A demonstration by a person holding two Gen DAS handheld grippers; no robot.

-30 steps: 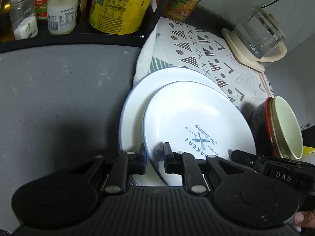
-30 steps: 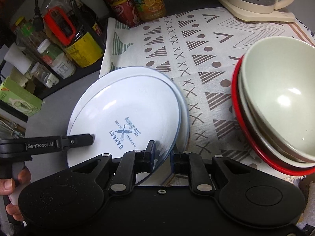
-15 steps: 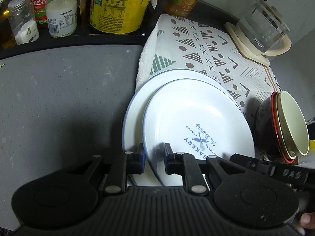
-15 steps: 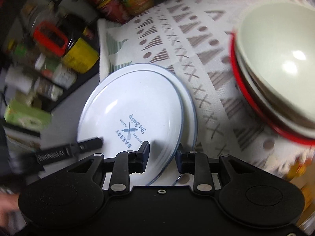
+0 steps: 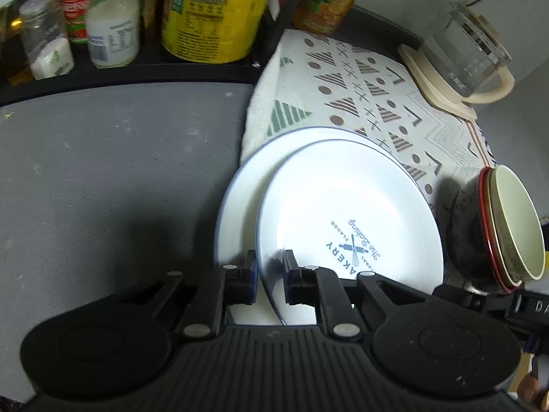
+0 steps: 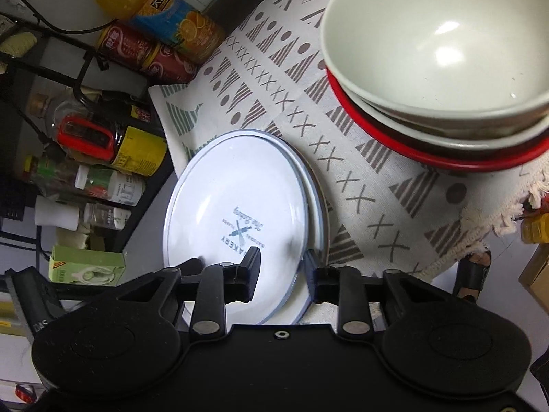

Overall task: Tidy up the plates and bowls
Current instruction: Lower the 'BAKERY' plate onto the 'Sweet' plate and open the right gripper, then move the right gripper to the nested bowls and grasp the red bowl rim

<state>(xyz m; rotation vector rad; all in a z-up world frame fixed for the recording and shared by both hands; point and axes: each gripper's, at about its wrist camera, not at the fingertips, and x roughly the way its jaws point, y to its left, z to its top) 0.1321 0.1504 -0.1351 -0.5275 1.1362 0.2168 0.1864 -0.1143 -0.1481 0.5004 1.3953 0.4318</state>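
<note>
Two white blue-rimmed plates lie stacked, half on the patterned cloth [image 5: 343, 79]. The top plate [image 5: 343, 206] [image 6: 233, 189] carries a blue BAKERY print and sits off-centre on the lower plate [image 5: 236, 202] [image 6: 318, 206]. My left gripper [image 5: 270, 276] is shut on the top plate's near rim. From the opposite side, my right gripper [image 6: 282, 273] stands open, with both plates' rims in the gap between its fingers. A stack of bowls [image 5: 507, 226] [image 6: 435, 51], cream ones inside a red-rimmed dark one, rests on the cloth to the right of the plates.
Bottles and jars [image 5: 212, 17] line a black rack behind the grey counter [image 5: 103, 171]. A glass kettle [image 5: 470, 51] stands on the cloth's far right corner. Drink bottles [image 6: 164, 10] and a green box [image 6: 85, 267] sit left. The cloth's fringed edge [image 6: 497, 226] hangs off the table.
My right gripper's fingers have spread apart on the plate rim, and its view has swung up toward the bowls. The left gripper keeps its hold and has barely moved.
</note>
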